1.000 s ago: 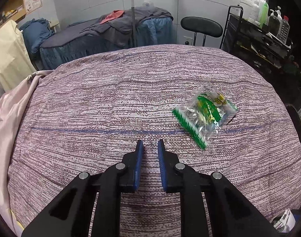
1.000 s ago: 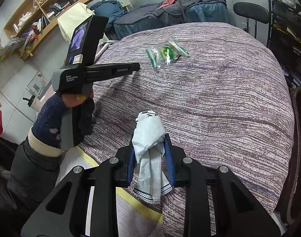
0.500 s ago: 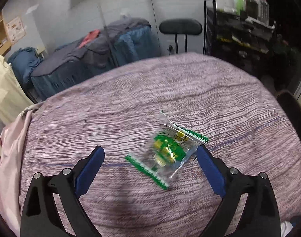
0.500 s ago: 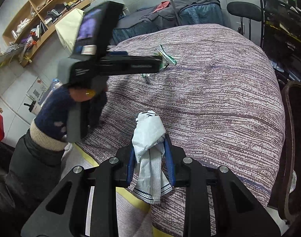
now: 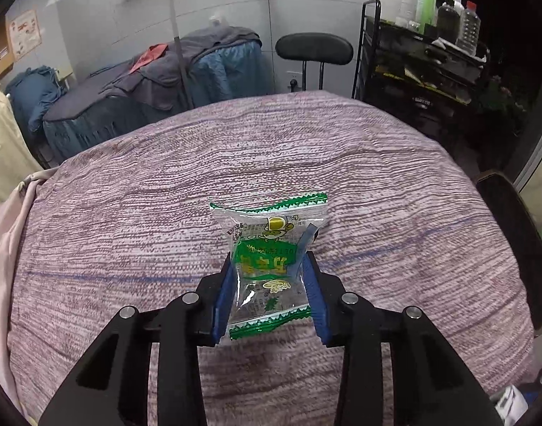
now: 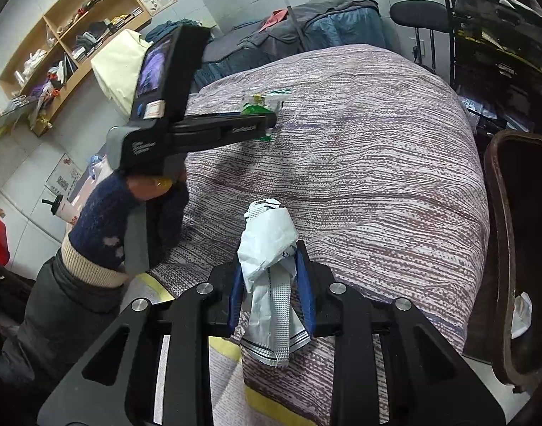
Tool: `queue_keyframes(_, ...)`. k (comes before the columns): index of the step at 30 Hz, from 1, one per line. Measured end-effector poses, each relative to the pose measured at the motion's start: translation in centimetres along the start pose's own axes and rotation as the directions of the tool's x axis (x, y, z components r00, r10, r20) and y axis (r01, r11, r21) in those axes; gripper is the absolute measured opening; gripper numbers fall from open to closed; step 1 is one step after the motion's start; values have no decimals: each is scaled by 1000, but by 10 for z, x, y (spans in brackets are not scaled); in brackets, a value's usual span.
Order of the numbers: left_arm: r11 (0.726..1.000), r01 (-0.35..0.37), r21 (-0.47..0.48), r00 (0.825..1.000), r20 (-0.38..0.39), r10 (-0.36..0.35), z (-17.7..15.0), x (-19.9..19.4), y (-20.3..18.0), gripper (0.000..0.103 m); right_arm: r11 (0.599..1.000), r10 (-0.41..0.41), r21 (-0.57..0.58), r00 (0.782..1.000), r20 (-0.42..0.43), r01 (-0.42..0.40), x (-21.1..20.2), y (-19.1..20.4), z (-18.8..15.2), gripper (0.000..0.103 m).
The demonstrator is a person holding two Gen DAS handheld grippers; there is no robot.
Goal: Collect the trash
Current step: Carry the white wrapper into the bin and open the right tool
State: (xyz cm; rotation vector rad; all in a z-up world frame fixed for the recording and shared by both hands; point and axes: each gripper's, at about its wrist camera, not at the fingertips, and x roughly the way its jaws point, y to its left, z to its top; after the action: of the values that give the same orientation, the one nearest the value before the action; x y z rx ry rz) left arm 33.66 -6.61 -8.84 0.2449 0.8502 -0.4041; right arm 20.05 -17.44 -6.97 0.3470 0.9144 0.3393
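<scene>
Bed: a wide bed (image 5: 377, 163) under a purple-and-white striped cover fills most of both views; a thin blue line runs across the cover in the left wrist view.
Room behind: a low cot heaped with grey and blue cloth (image 5: 157, 85), a black stool (image 5: 313, 48) and a dark rack of bottles (image 5: 423, 67) stand beyond the far edge of the bed. Wooden wall shelves (image 6: 72, 46) show in the right wrist view.
Chair: a dark brown chair back (image 6: 519, 248) stands beside the bed on the right.
Left gripper: the left gripper (image 5: 269, 280) is held over the middle of the bed; its jaws are clamped on the snack wrapper, one blue pad on each side. From the right wrist view it reaches out over the cover, held by a hand in a dark blue knit glove (image 6: 129, 213).
Right gripper: the right gripper (image 6: 271, 291) is near the bed's near edge, jaws pressed together on a white crumpled paper.
Snack wrapper: the clear and green snack wrapper (image 5: 271, 259) stands upright between the left jaws, its serrated top edge above them, pinched at the waist.
White crumpled paper: the white crumpled paper (image 6: 267, 241) bulges above the right jaws and hangs below them.
</scene>
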Motion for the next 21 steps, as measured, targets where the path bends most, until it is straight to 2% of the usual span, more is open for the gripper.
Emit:
queue_keyframes(4, 999, 29, -44, 999, 46, -27, -8, -30, -1, 37, 1000, -1, 7, 1000, 29, 1, -11, -7, -3, 28)
queue_keyframes(8, 999, 17, -50, 995, 99, -12, -22, -63, -11, 37, 1000, 10, 16, 998, 58, -11, -24, -14, -9, 28)
queue_keyframes(15, 995, 59, -86, 989, 140, -47, -53, -100, -29, 37, 999, 25, 41, 994, 105, -30, -53, -31, -26, 28)
queue_keyframes(19, 997, 42, -62, 987, 156, -32, -71, -114, -49, 37, 998, -8, 55, 990, 142, 0, -70, -45, -36, 28)
queue_keyframes(21, 996, 63, -62, 986, 156, -53, -78, -120, -57, 37, 997, -32, 71, 987, 160, 21, -78, -54, -41, 28)
